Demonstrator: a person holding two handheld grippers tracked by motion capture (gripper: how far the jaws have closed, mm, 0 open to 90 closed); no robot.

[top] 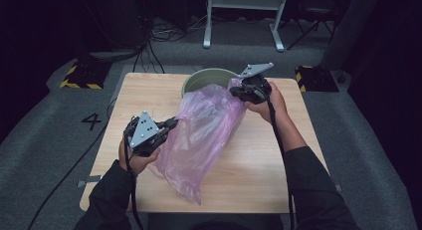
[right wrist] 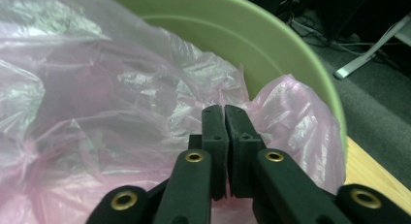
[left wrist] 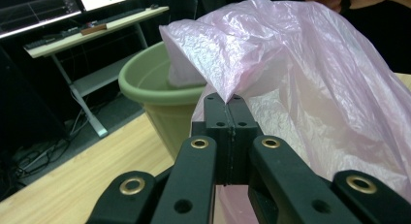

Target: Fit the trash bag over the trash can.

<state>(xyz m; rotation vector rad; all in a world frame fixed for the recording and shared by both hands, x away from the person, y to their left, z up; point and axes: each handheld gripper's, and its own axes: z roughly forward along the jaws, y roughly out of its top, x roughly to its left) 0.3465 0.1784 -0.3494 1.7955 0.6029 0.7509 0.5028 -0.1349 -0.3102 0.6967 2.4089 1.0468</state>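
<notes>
Both the left tongs (top: 171, 123) and right tongs (top: 234, 89) are clamped tight on the crinkled translucent pink plastic bag (top: 204, 135), stretched across the wooden surface (top: 259, 165) against the round green plastic bucket (top: 199, 79) behind it.

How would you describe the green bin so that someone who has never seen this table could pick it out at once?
Start at the wooden table and look to its far edge, near the middle. There stands the green bin, a round open-topped tub with a thick rolled rim. It is the table's one rigid, opaque thing, while the pink plastic bag draped against it is thin and see-through.
</notes>
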